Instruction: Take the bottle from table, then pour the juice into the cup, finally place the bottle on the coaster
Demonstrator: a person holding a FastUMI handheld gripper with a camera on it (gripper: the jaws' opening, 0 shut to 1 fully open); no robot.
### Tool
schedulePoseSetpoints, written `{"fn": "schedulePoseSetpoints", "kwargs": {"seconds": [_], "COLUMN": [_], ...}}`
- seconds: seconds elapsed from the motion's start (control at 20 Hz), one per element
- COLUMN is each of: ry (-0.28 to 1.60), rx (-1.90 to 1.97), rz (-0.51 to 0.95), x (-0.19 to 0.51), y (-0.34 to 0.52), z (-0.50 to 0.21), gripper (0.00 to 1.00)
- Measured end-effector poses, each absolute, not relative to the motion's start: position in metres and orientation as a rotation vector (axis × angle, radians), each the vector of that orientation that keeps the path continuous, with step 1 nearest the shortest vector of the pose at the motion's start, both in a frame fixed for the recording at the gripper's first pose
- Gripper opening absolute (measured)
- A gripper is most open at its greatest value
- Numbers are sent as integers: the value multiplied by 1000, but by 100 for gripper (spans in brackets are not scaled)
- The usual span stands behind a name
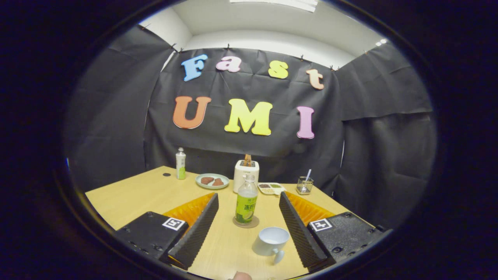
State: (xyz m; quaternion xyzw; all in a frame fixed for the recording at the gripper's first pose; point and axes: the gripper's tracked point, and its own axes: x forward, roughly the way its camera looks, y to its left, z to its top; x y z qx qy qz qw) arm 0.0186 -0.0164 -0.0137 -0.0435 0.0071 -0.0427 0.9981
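Note:
A clear bottle [246, 200] with a green label stands upright on a round coaster [246, 223] on the wooden table [132, 194]. It sits between and a little beyond the tips of my gripper [248, 196], apart from both fingers. The fingers are spread wide and hold nothing. A white cup [271, 241] with its handle toward me stands nearer to me, close to the right finger [297, 229].
At the back of the table are a second white-and-green bottle [180, 163], a plate with brown food [212, 181], a white toaster [246, 175], a small divided dish [271, 188] and a glass holder with a straw [304, 185]. A fingertip [241, 276] shows at the near edge.

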Motion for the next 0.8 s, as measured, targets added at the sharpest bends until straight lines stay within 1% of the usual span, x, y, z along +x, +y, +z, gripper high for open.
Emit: {"fn": "schedulePoseSetpoints", "kwargs": {"seconds": [0.4,0.8], "ry": [29,-33], "rx": [5,27], "rz": [-94,-74], "x": [-1,-5], "y": [-34,-37], "z": [-28,-18], "gripper": [100,100]}}
